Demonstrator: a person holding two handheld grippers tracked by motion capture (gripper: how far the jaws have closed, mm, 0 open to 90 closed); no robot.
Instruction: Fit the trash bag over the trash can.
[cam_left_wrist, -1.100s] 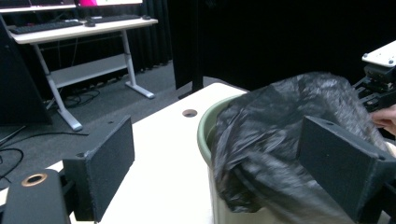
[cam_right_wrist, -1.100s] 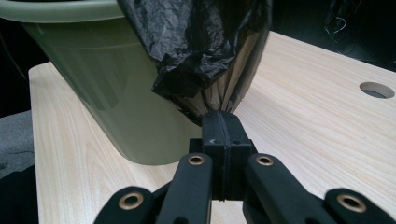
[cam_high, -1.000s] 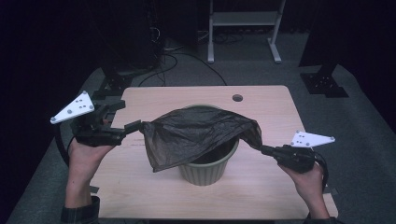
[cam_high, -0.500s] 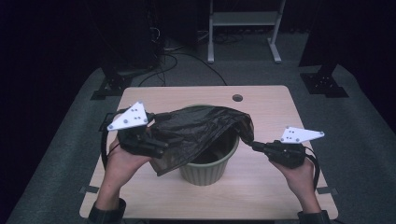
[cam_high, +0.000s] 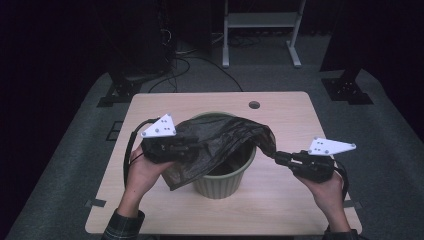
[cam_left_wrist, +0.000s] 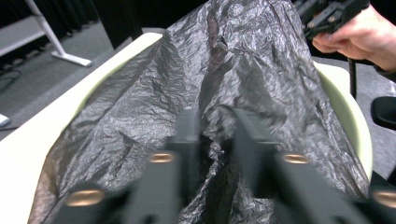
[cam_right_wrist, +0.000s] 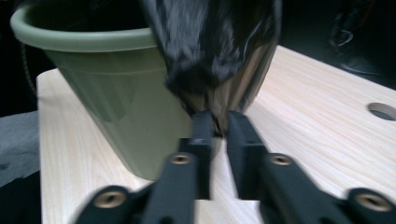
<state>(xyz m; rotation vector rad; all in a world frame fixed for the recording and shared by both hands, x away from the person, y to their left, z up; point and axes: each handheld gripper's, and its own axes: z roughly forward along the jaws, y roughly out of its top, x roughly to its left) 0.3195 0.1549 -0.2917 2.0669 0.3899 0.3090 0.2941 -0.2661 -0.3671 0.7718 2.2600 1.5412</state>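
A crinkled black plastic bag is draped over the mouth of a round olive-green plastic bin that stands mid tabletop, light wood. The left gripper is at the bag's left side above the bin rim; its jaws have just been closing, film bunched between them, and in the left gripper view they look pinched on the bag. The right gripper sits just right of the bin, low over the tabletop; its jaws have just been opening a little, yet the right gripper view shows the bag's corner clamped between the narrow jaws.
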